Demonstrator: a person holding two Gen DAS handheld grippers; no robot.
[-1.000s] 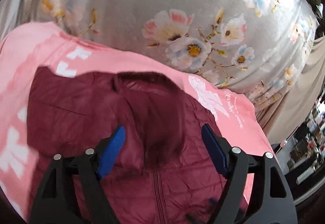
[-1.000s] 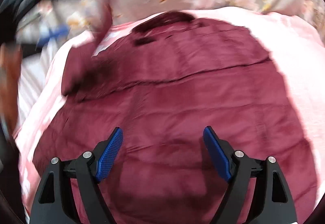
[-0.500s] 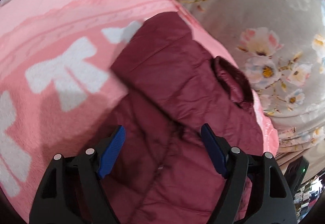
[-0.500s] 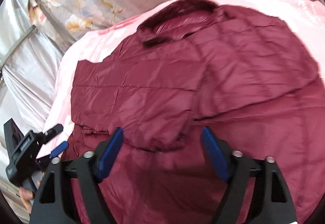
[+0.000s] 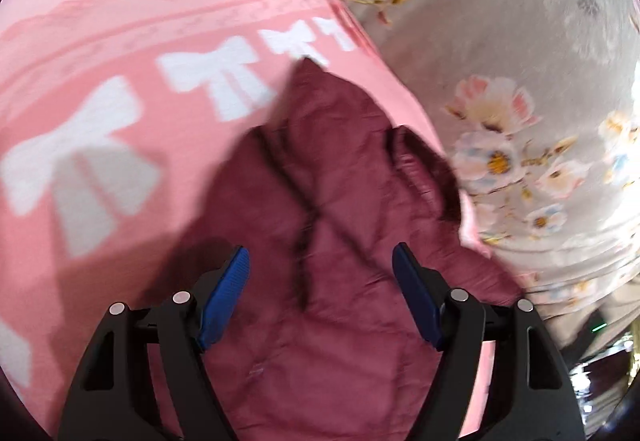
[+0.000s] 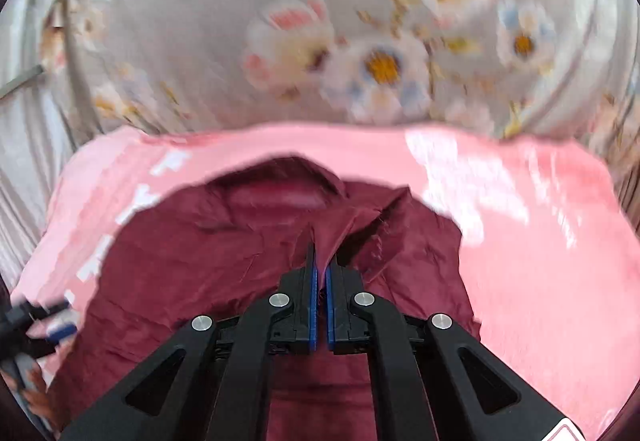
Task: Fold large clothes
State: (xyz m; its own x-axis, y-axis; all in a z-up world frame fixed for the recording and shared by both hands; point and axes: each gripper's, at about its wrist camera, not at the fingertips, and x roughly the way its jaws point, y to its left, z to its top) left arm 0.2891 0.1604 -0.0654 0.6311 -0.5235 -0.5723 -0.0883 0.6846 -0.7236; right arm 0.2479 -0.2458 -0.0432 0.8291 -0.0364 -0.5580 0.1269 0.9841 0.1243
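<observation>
A dark red quilted jacket (image 5: 320, 225) lies on a pink blanket (image 5: 120, 53) with white bows. My left gripper (image 5: 320, 277) is open and empty, just above the jacket's folded sleeve area. In the right wrist view the jacket (image 6: 192, 253) lies with its collar (image 6: 280, 181) at the far side. My right gripper (image 6: 320, 265) is shut on a pinch of the jacket's fabric near the right shoulder, lifting it into a ridge. The left gripper also shows in the right wrist view (image 6: 44, 325) at the left edge.
A grey sheet with a flower print (image 6: 360, 41) covers the bed beyond the pink blanket (image 6: 540, 241). The bed's edge and dark room clutter (image 5: 600, 353) show at the lower right of the left wrist view.
My right gripper has closed on the jacket fabric near the right shoulder; it was open half a second ago. My left gripper, still open, has shifted over the jacket's left side.
</observation>
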